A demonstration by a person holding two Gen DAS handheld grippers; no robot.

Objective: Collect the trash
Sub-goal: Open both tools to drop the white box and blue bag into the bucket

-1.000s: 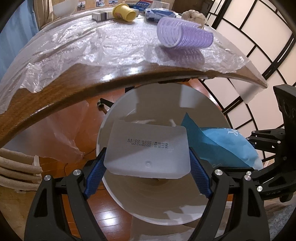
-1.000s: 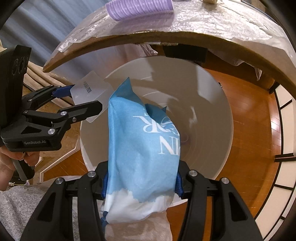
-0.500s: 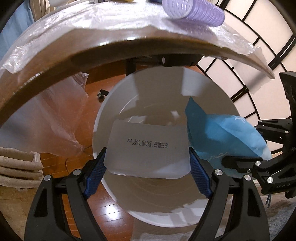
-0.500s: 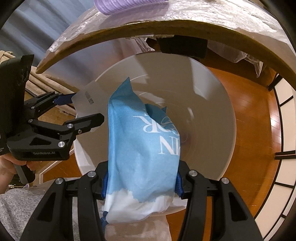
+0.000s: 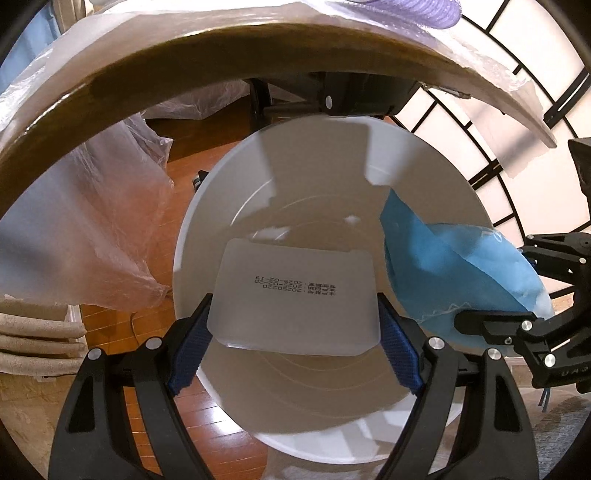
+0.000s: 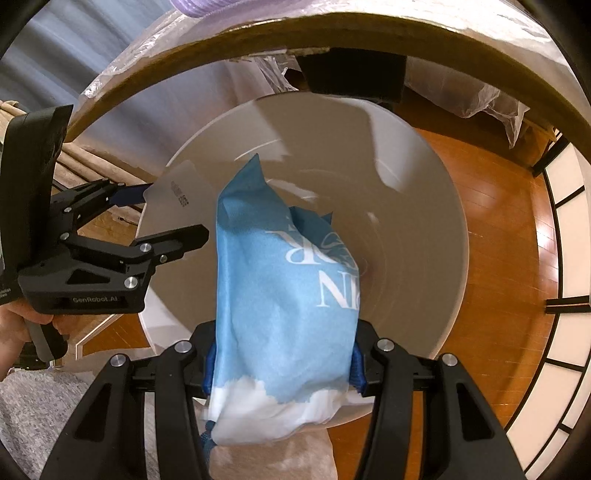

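Left gripper [image 5: 293,314] clamped on frosted lid [image 5: 295,297], held just above bin [image 5: 266,192]. Right gripper [image 6: 282,365] clamped on blue pouch [image 6: 284,295], likewise over the bin's mouth. Lower than a second ago: table edge [image 5: 184,55] now up at frame top, bin filling both views, purple roll [image 5: 406,9] nearly out of sight. Judged ready for release, both pieces poised to drop. Readable on lid, upside down: "20250220" and "2029-02-19", with small characters too fine to tell. On pouch, inverted white letters, seemingly "N" and "R". On left gripper body: "GenRobot.AI". Beyond: wood floor [image 6: 498,240], plastic sheet [image 5: 92,221].
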